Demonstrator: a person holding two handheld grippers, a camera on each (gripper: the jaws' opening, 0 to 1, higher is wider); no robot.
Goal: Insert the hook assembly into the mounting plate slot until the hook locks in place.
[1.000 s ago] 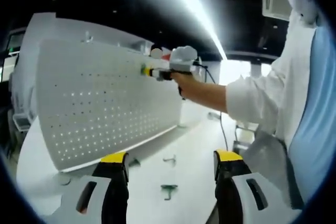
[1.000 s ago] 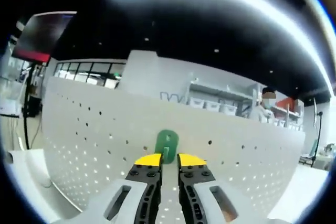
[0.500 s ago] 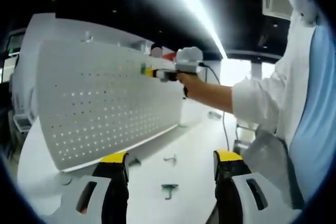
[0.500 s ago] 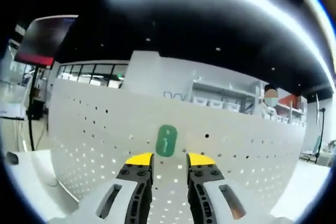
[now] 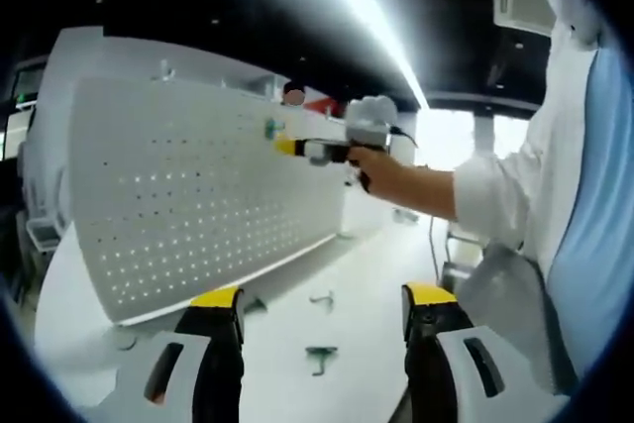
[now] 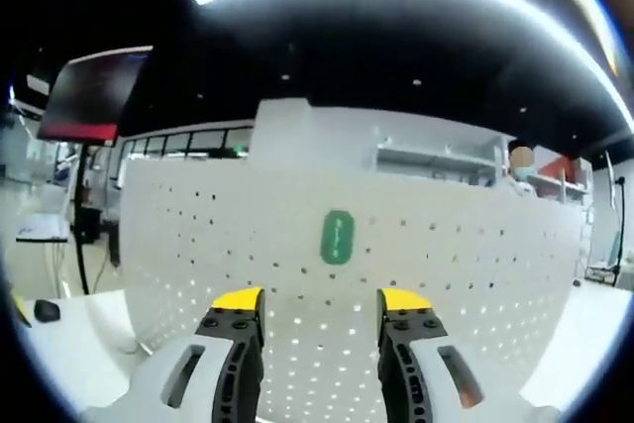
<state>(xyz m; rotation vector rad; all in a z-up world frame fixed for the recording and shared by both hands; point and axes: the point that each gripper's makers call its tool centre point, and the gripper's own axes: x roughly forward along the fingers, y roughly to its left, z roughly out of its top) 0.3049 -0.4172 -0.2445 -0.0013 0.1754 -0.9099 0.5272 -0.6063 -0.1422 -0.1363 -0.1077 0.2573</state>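
Right tongs (image 6: 319,302) — jaws now spread wide and empty, drawn back from the plate (image 6: 475,274); a second ago they pinched the hook (image 6: 337,237). Hook stays seated on the plate: apparently locked. Left tongs (image 5: 322,294) — open, idle over the desk (image 5: 357,274).
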